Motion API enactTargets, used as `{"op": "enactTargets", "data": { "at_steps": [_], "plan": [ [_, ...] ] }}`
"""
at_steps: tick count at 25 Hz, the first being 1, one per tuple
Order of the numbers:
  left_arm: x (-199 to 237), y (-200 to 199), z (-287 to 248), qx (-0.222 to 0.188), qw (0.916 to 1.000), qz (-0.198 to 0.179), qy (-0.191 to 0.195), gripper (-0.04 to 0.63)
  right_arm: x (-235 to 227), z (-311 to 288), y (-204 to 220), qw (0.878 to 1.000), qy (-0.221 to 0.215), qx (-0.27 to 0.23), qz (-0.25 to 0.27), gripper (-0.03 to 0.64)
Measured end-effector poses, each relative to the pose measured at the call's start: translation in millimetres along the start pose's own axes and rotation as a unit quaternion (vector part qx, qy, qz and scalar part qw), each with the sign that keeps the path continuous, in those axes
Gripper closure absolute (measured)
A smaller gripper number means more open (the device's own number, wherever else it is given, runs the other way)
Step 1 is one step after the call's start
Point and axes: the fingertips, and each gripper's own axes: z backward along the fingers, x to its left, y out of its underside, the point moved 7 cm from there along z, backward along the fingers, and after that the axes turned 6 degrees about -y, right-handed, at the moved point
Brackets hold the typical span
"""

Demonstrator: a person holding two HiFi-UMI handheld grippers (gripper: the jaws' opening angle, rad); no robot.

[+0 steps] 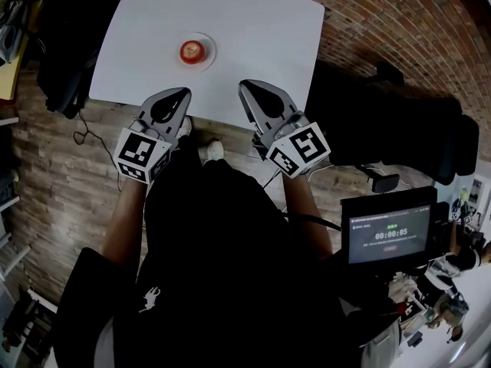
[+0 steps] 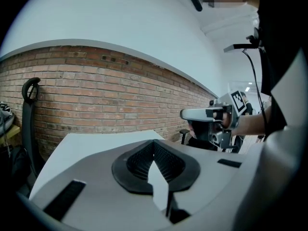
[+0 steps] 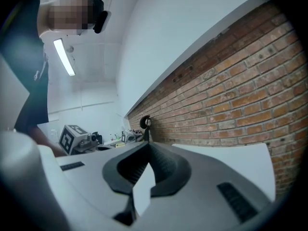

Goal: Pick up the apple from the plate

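In the head view a red apple (image 1: 192, 50) sits on a small white plate (image 1: 208, 55) near the front middle of the white table (image 1: 261, 37). My left gripper (image 1: 183, 93) hovers at the table's front edge, just below and slightly left of the plate, jaws shut and empty. My right gripper (image 1: 245, 86) is held beside it to the right, also shut with nothing in it. In the left gripper view the closed left gripper (image 2: 154, 142) points over the table top. The right gripper view shows the right gripper (image 3: 147, 144) closed too. Neither gripper view shows the apple.
A brick wall (image 2: 96, 100) runs behind the table. A black office chair (image 1: 399, 129) stands at the table's right side, and dark bags (image 1: 65, 67) lie by its left side. A small screen (image 1: 389, 234) sits at the lower right. A wooden floor (image 1: 54, 182) lies below.
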Motion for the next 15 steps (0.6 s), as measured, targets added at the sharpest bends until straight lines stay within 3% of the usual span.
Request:
{"op": "enactTargets", "data": {
  "at_steps": [7, 15],
  "plan": [
    [7, -4, -1, -0.008, 1.0000, -0.004, 0.003, 0.589, 9, -19, -1, 1.000, -0.012, 0.000, 0.007, 0.613],
    [30, 1, -9, 0.004, 0.9998, -0.001, 0.018, 0.589, 10, -35, 0, 1.000, 0.010, 0.005, 0.012, 0.613]
  ]
}}
